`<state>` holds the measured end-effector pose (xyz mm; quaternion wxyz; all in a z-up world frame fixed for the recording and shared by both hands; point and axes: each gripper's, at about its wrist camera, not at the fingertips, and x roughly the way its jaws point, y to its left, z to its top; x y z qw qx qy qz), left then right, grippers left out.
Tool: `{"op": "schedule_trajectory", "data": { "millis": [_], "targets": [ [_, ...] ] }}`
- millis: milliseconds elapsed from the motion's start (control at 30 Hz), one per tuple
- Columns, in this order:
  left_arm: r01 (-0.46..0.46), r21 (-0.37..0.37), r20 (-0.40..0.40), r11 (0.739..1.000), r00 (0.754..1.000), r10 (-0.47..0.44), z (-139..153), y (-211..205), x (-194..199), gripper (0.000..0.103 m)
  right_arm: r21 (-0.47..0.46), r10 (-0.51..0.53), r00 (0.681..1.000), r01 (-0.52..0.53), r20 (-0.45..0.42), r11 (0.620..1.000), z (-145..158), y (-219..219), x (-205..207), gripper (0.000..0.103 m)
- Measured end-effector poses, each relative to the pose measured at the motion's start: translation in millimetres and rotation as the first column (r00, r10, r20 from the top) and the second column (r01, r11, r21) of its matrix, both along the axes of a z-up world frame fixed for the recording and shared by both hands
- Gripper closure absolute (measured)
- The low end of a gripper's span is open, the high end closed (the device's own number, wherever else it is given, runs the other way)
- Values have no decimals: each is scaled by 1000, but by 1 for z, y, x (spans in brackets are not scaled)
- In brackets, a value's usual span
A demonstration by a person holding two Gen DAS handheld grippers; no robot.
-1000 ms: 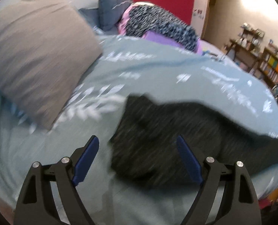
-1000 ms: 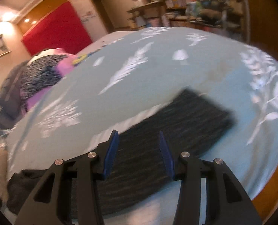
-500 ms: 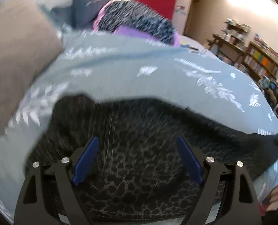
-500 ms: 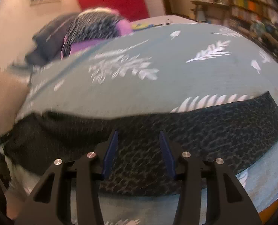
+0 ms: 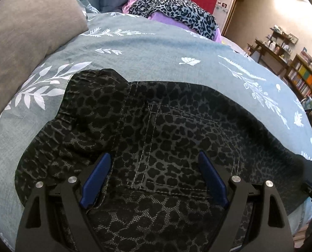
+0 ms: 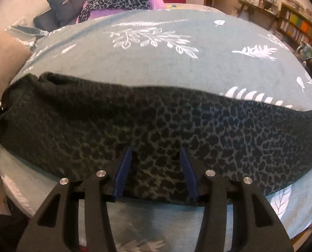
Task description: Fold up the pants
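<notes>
below, both claws — left claw (image 5: 154, 168), right claw (image 6: 156, 163) — spread wide, empty, over pants (image 5: 166, 130) on bedspread (image 5: 147, 48)

Warm indoor light — fisheye-warped edges

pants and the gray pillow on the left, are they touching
Apart. The left wrist view shows a strip of the blue leaf-print bedspread between the pants' waistband corner and the gray pillow.
</notes>
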<state>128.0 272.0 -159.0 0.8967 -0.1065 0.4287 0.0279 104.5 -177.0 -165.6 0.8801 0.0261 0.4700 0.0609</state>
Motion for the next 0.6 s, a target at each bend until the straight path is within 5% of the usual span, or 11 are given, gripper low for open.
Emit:
{"op": "schedule_trajectory", "data": {
  "millis": [267,600],
  "targets": [
    [-54,-27,28,998,998,55,11,8,-3,18,88,105,990,-113,90,990,42,42,30,54],
    [-97,17,37,995,995,96,18,19,4,18,250,235,972,-235,30,939,32,112,83,54]
  ]
}}
